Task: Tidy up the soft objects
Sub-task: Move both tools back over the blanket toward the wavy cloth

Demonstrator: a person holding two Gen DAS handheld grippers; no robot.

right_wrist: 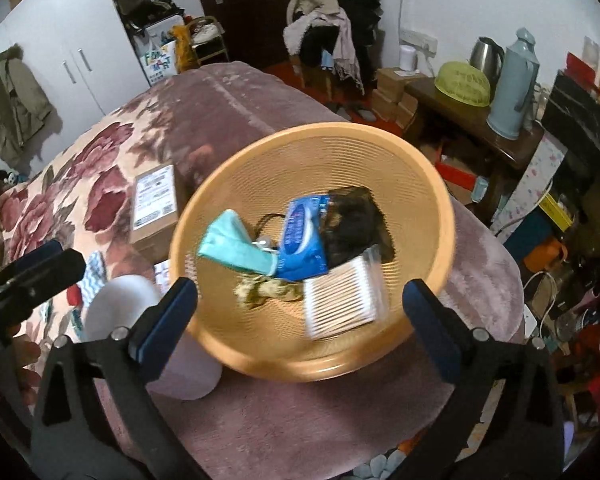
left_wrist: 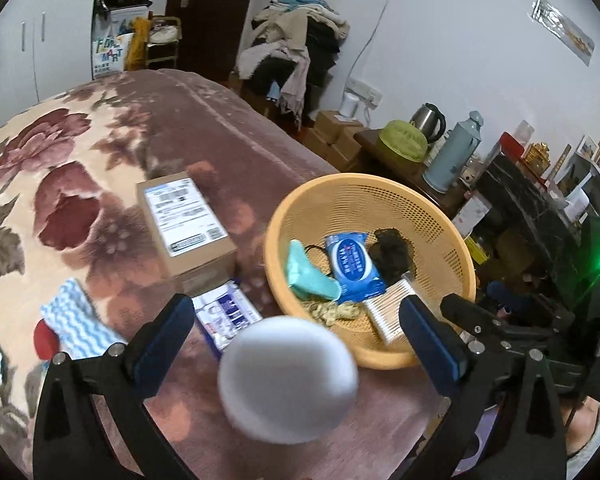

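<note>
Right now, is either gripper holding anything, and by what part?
Nothing is held. The left gripper is open around the white roll without touching it; the right gripper is open over the basket.

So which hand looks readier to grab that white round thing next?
Left, probably. The white round object sits between the open left gripper. The right gripper, also open, faces the orange basket instead.

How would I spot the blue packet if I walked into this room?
Find the bed with the flowered blanket, then the round orange basket sitting on it. The blue wipes packet lies in the basket's middle, between a teal pouch and a dark bundle; it is the only glossy blue thing with white print.
</note>
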